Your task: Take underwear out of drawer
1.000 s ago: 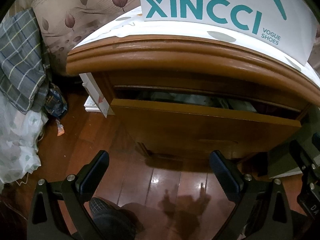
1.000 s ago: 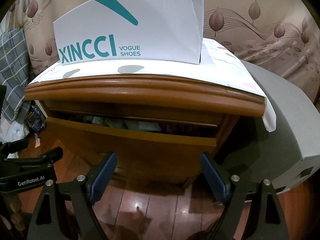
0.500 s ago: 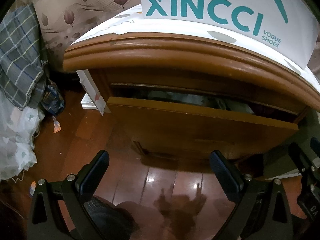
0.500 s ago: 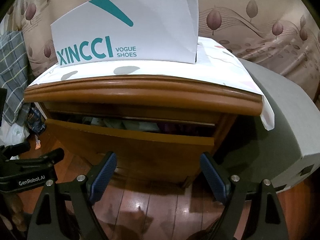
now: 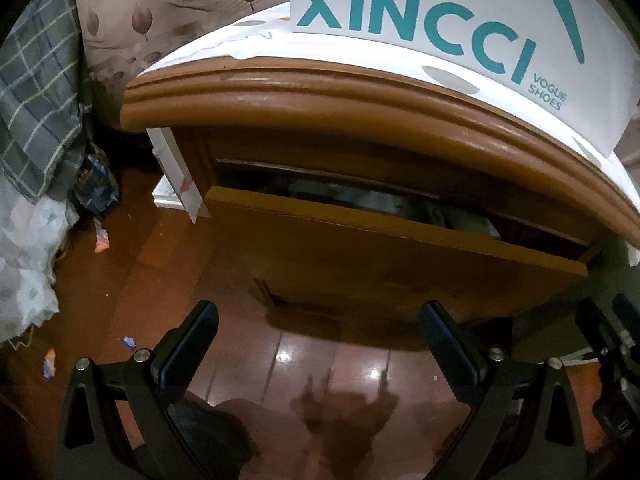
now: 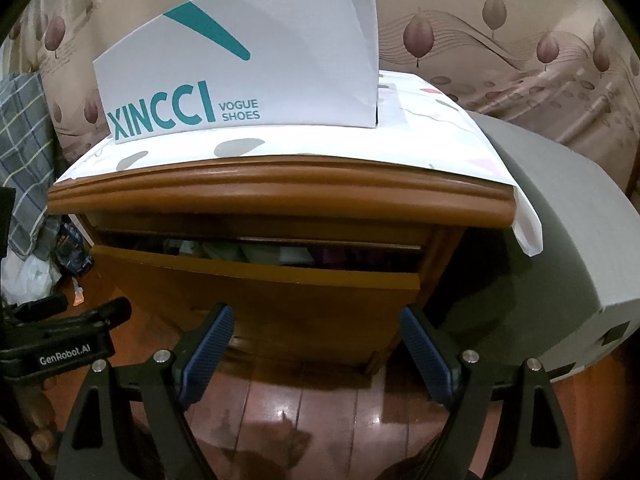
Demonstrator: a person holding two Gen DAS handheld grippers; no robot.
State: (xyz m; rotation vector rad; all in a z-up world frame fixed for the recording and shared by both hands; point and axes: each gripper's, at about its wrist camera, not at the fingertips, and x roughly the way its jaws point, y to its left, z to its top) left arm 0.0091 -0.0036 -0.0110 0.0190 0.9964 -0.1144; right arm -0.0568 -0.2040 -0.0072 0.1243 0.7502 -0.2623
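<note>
A brown wooden nightstand has its drawer point(image 5: 384, 256) point(image 6: 256, 284) pulled partly out. Folded clothes point(image 5: 372, 200) point(image 6: 256, 254), pale and dark, show dimly in the gap above the drawer front; I cannot tell which pieces are underwear. My left gripper point(image 5: 320, 340) is open and empty, low in front of the drawer over the floor. My right gripper point(image 6: 316, 340) is also open and empty, close before the drawer front. Each gripper shows at the edge of the other's view.
A white XINCCI shoe box point(image 6: 240, 80) stands on a white cloth atop the nightstand. A grey mattress edge point(image 6: 560, 240) lies to the right. Plaid fabric point(image 5: 36, 92), a white cloth heap and small litter point(image 5: 100, 240) lie on the wooden floor point(image 5: 160, 280) at left.
Both grippers have moved closer to the nightstand, the left one drifting leftward, so the drawer looms larger. Both stay open. The drawer's opening looks unchanged.
</note>
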